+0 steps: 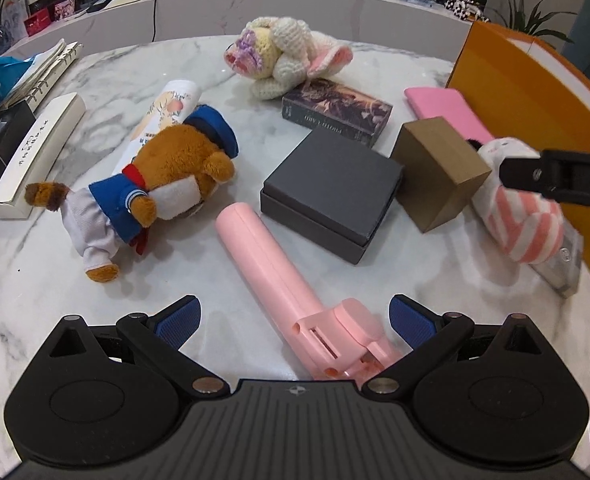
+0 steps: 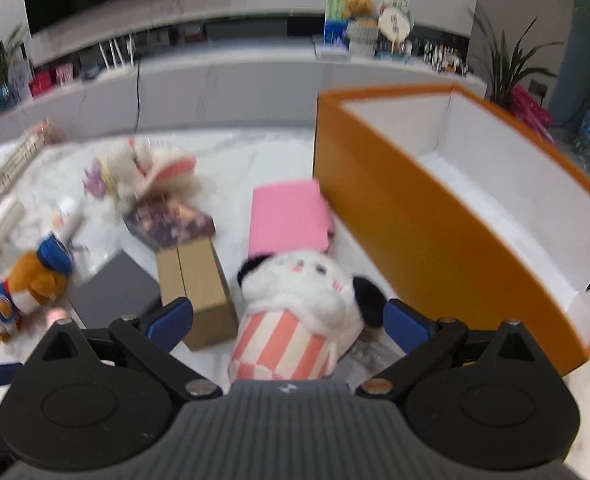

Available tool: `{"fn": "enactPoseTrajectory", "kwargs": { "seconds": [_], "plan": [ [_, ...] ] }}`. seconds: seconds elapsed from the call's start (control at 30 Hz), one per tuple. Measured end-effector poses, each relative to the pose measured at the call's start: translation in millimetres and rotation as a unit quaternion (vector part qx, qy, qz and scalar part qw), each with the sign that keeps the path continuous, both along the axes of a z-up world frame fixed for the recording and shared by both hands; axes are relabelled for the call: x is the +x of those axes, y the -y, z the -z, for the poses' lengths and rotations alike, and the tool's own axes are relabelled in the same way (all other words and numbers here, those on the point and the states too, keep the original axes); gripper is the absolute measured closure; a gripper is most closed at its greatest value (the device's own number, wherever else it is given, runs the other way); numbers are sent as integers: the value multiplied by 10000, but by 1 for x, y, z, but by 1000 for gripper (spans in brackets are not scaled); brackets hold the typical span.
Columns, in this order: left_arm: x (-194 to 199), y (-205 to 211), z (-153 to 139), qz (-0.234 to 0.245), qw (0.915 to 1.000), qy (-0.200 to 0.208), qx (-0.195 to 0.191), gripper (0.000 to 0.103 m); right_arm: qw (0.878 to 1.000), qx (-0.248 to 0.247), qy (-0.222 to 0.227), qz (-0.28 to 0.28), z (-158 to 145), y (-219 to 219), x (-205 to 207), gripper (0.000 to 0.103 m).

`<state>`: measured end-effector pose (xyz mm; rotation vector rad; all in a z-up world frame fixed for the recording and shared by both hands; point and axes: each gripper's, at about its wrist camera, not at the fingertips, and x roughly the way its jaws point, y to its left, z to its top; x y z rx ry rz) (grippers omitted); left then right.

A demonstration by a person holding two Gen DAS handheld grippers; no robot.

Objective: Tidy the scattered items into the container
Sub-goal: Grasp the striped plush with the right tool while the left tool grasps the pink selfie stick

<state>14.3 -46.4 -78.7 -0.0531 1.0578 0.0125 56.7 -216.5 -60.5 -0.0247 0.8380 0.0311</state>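
I am lining up my right tongs [image 2: 289,314] on the striped plush [image 2: 295,320], a white-headed soft toy with black ears and a pink-and-white body, lying on the worktop [image 1: 335,56] just beside the near wall of the orange box [image 2: 435,232]. It sits between the blue pads, which are spread wide and, as far as I can tell, not pressing it yet. I am judging it light and squashy, so I am aiming for the thick striped body, where the pads can sink in; the fluffy head could slip. The box is standing open, its white inside looking bare.

My left tongs [image 1: 295,320] are gaping too, holding nothing, with the pink folding stick [image 1: 271,264] lying between the pads. That looks stiff, smooth and slippery; its straight barrel seems the best hold. Beyond it are lying a grey box [image 1: 335,192], a brown carton [image 1: 439,172], a sailor bear [image 1: 155,184], a book [image 1: 335,112] and a crochet bunny [image 1: 283,56].
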Motion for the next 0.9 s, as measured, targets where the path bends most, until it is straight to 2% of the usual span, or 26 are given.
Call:
{"fn": "enactPoseTrajectory", "kwargs": {
  "seconds": [0.07,0.13,0.2,0.33,0.63,0.77,0.9],
  "plan": [
    [2,2,5,-24,10000,-44,52,0,9998,-89,-161,-4,8,-3,4,5],
    [2,4,10,-46,9999,-64,64,0,9994,-144,-309,-20,13,-6,8,19],
    [2,6,12,-41,9999,-42,88,0,9991,-146,-402,-27,17,-5,10,24],
    [1,11,16,21,9997,78,242,0,9989,-199,-421,2,19,-2,13,24],
    [-2,12,20,87,9991,335,248,0,9978,-314,-584,31,29,-2,22,23],
    [-4,13,21,102,9987,441,247,0,9980,-221,-593,49,27,0,22,25],
    [-5,13,20,237,9987,376,249,0,9980,-174,-607,76,27,2,23,28]
  ]
}}
